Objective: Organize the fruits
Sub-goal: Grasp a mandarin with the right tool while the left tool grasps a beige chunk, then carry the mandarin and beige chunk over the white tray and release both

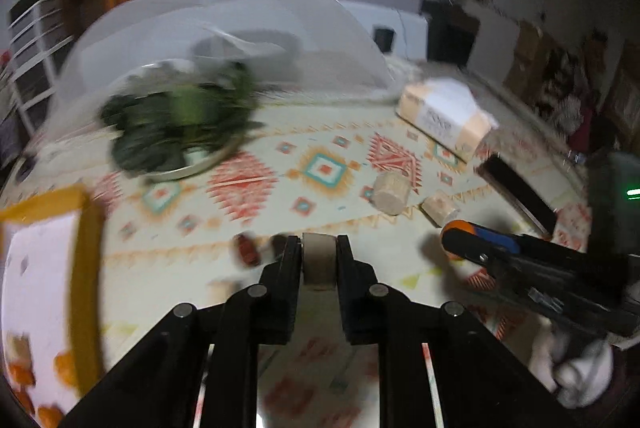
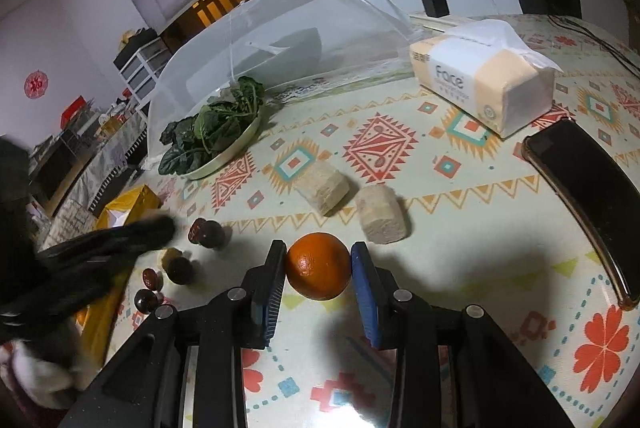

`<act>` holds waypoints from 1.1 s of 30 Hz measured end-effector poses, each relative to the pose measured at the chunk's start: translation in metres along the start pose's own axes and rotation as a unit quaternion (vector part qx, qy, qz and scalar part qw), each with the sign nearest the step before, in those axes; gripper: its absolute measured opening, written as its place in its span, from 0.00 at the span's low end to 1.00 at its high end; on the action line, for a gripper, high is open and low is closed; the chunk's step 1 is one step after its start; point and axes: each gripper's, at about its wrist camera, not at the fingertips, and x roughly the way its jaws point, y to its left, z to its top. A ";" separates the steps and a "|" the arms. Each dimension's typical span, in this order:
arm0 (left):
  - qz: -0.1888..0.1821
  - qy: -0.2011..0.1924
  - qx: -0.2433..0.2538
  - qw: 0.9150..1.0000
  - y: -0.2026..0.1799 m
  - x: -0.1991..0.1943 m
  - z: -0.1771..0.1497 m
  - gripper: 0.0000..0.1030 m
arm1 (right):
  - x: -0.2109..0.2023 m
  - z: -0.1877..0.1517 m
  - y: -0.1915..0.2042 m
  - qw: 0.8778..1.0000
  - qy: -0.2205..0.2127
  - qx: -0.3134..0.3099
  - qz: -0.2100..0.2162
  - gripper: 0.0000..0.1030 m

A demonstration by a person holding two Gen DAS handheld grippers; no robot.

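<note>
My left gripper [image 1: 319, 260]: jaws clamped on a small beige cylinder-like piece [image 1: 319, 262], seen blurred; I cannot tell what it is.
My right gripper [image 2: 319, 265]: jaws closed against both sides of an orange [image 2: 319, 266], which sits over the patterned tablecloth [image 2: 460, 240].
Dark red fruits [image 2: 204, 232]: several lie loose on the cloth, left of the orange, near my left gripper.
Yellow-rimmed box [image 1: 86, 268]: at the table's left edge, orange pieces inside.
Beige blocks [image 2: 326, 187]: two, just beyond the orange.
Greens [image 2: 216, 131]: on a plate by the mesh food cover [image 2: 304, 27].
Tissue pack [image 2: 486, 79]: far right, beside a black phone [image 2: 584, 195].
</note>
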 end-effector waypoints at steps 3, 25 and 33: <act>0.012 -0.023 -0.037 0.999 0.033 -0.040 -0.012 0.16 | -0.003 -0.002 0.023 1.000 0.006 -0.013 0.017 0.35; 0.133 -0.089 -0.259 0.953 0.230 -0.133 -0.128 0.16 | 0.078 -0.042 0.297 0.967 0.109 -0.178 0.143 0.35; 0.113 -0.081 -0.295 0.945 0.265 -0.127 -0.144 0.16 | 0.144 -0.047 0.334 0.961 0.158 -0.187 0.130 0.35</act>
